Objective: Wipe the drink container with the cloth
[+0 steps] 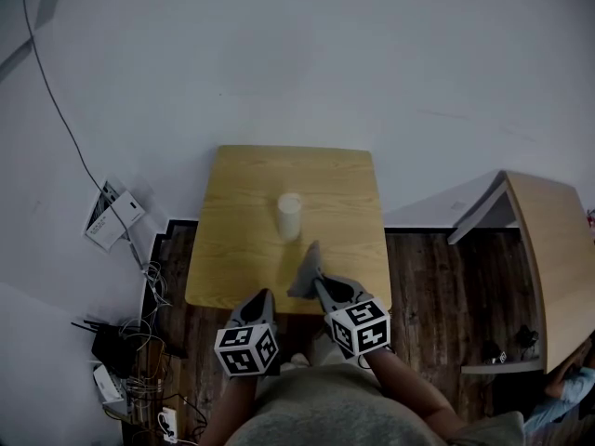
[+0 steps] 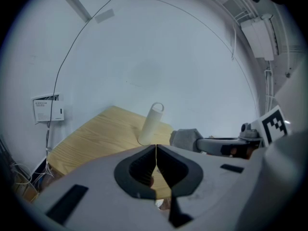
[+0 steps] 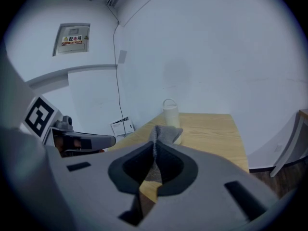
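A pale cream drink container point(image 1: 289, 216) with a loop handle stands upright near the middle of the small wooden table point(image 1: 242, 268); it also shows ahead in both gripper views point(image 2: 152, 124) point(image 3: 170, 113). My right gripper point(image 1: 317, 280) is shut on a grey cloth point(image 1: 306, 269), which sticks out past the jaw tips point(image 3: 166, 133) over the table's near edge, short of the container. The left gripper point(image 1: 260, 297) hovers at the near edge, its jaws pressed together with nothing between them point(image 2: 156, 149). From the left gripper view the cloth point(image 2: 185, 139) is seen at the right gripper's tip.
A second wooden table point(image 1: 553, 263) stands tilted at the right. Cables and small devices point(image 1: 130, 360) lie on the dark wood floor at the left, and a paper packet point(image 1: 113, 214) leans against the white wall. A person's sleeve point(image 1: 569, 388) shows at the far right.
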